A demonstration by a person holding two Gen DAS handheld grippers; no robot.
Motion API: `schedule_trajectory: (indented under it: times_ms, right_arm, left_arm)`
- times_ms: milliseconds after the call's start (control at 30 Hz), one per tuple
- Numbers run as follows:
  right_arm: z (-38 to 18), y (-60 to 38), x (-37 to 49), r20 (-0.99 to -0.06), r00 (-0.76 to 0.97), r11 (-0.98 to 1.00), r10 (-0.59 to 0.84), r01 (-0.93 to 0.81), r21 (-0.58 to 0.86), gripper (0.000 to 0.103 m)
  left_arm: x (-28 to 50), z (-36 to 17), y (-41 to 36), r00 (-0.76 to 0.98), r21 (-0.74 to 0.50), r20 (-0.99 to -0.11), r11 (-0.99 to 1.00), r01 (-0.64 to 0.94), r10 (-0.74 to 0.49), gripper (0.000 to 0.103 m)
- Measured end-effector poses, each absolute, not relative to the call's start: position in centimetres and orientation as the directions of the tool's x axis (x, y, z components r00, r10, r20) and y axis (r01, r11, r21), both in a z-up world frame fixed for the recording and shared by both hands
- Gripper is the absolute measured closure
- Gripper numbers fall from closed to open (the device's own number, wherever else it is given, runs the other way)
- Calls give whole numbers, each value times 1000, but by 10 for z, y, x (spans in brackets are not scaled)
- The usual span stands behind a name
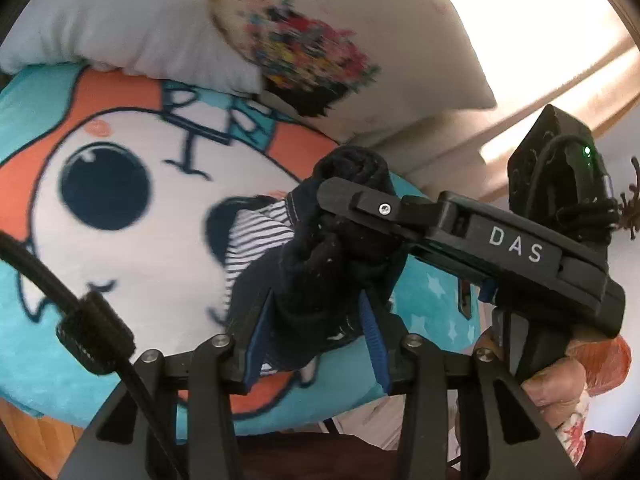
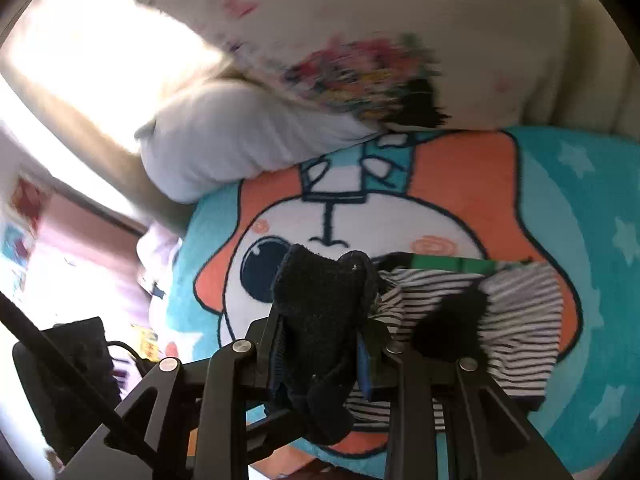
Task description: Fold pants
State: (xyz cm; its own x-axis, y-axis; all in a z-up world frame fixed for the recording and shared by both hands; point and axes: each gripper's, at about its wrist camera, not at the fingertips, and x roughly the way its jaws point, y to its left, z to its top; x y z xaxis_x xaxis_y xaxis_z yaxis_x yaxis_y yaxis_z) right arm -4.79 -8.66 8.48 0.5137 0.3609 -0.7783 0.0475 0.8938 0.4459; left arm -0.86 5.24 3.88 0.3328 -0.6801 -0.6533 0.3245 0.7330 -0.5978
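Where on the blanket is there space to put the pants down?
Free: the white cartoon face on the blanket, between the pillows and the striped cloth, and the teal starry edge. Crowded: the pillows, and where both grippers bunch the dark pants.

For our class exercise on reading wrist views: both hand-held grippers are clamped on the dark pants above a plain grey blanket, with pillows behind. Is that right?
Not quite. The blanket is not plain grey: it is turquoise with stars and an orange-and-white cartoon face, as the right wrist view shows. The rest holds: the left hand-held gripper and the right hand-held gripper each clamp the dark pants, with pillows behind.
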Motion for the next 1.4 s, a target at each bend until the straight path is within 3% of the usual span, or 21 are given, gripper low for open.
schedule_trajectory:
  times_ms: [233,300,367,433,533,733,933,1000,1067,1133,1200,1267,1400]
  right_arm:
    - [67,-155,-74,-755,561,863,339,134,487,71]
    - [54,-174,-78,-780,553,871,291,185,456,57]
    - [44,-191,-80,-830,523,888,196,263,376,52]
    - [44,-210,-87,-839,528,882,132,324,343,52]
    - [66,-228,-101,-781,612,866,125,317,386,52]
    - [80,-211,-101,-700,652,855,293,150,497,60]
    - [26,-192,-94,-793,534,879,293,176,443,61]
    - [8,-192,-88,-845,481,905,235,209,371,61]
    - [4,-198,-94,-828,501,889,252,218,403,60]
    - [15,-206,-105,-786,551,869,281,201,452,51]
    - [27,-212,-112,-763,600,881,241,194,431,24]
    - [29,-219,-115,-761,618,889,199,212,405,19]
    - [2,-224,-100,-783,562,863,268,221,454,19]
  left_arm:
    - [-29,20,-9,277,-543,-704,747,384,-654,62]
    - [-32,15,-17,258,-534,-720,752,386,-644,62]
    - [-36,15,-21,240,-538,-723,746,393,-648,61]
    - [-40,20,-16,229,-550,-713,731,403,-663,59]
    - [-41,25,-6,248,-565,-696,727,389,-674,56]
    - [-22,-2,-1,285,-532,-745,795,293,-604,56]
    - [-18,-35,-8,234,-486,-806,834,262,-543,56]
    - [-15,-39,-6,217,-502,-804,827,252,-554,56]
    - [-13,-31,-1,230,-529,-779,808,258,-583,56]
    - [-7,-21,7,261,-546,-753,795,264,-604,53]
    - [5,-18,17,279,-574,-733,784,237,-621,48]
    - [18,-21,22,287,-593,-722,777,211,-629,47]
    - [42,-40,19,240,-648,-700,740,184,-673,42]
